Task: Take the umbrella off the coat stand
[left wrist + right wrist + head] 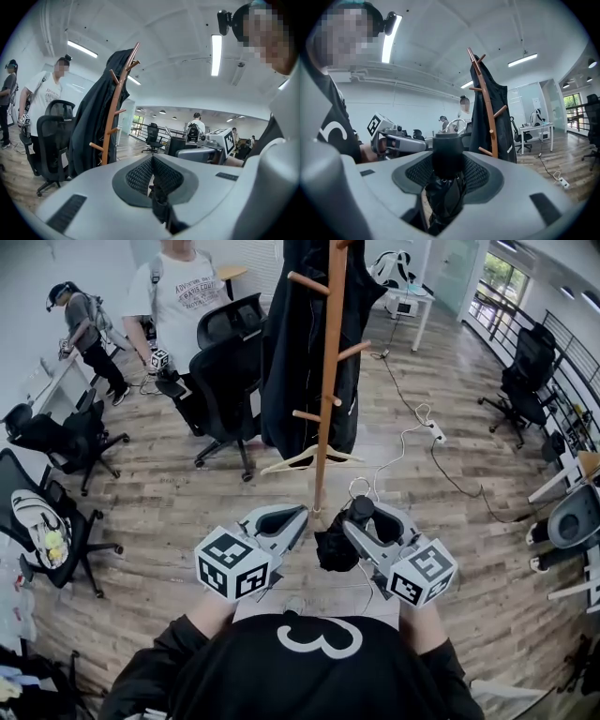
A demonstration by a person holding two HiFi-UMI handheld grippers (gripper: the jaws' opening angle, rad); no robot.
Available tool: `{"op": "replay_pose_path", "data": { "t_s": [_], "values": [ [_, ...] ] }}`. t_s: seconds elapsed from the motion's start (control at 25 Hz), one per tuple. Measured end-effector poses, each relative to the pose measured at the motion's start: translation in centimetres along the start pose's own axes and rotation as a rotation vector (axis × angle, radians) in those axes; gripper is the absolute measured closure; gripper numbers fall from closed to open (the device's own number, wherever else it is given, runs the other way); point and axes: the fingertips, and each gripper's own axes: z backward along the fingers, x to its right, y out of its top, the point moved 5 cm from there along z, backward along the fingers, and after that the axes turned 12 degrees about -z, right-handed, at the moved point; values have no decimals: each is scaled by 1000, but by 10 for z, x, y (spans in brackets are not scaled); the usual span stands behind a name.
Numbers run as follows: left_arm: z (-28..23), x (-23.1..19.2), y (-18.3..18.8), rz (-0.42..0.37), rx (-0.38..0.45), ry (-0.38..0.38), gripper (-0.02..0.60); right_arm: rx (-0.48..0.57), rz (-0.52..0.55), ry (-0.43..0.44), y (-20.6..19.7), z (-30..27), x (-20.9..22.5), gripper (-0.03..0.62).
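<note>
My right gripper (354,523) is shut on a folded black umbrella (336,547), held low in front of the coat stand (328,381) and apart from it. In the right gripper view the umbrella's black handle (447,149) sticks up between the pads, with a metal ring (456,124) behind it and the folded cloth hanging below the right gripper (446,174). A dark coat (298,343) and a white hanger (309,457) hang on the wooden stand. My left gripper (296,518) is beside the right one, shut with nothing held. Its pads (140,173) meet.
Black office chairs (225,371) stand left of the stand, with a person in a white shirt (183,296) behind them. Another person (84,334) is at the far left. A white cable and power strip (433,432) lie on the wooden floor to the right.
</note>
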Motion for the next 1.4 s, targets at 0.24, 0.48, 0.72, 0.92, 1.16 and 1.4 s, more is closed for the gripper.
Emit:
{"op": "replay_pose_path", "data": {
  "t_s": [0.24, 0.48, 0.72, 0.92, 1.16, 1.4],
  "values": [
    [9, 42, -5, -2, -6, 5, 568, 7, 9, 17, -9, 35, -18, 388],
    [19, 76, -2, -13, 7, 7, 568, 6, 11, 25, -17, 64, -35, 388],
    [34, 107, 0, -31, 22, 7, 568, 19, 21, 30, -22, 90, -56, 388],
    [40, 125, 1, -40, 30, 11, 568, 28, 31, 38, -23, 106, -65, 388],
    [51, 141, 3, -43, 38, 18, 568, 29, 36, 52, -25, 117, -79, 388],
    [56, 164, 4, -50, 42, 21, 568, 26, 42, 57, -30, 137, -88, 388]
  ]
}}
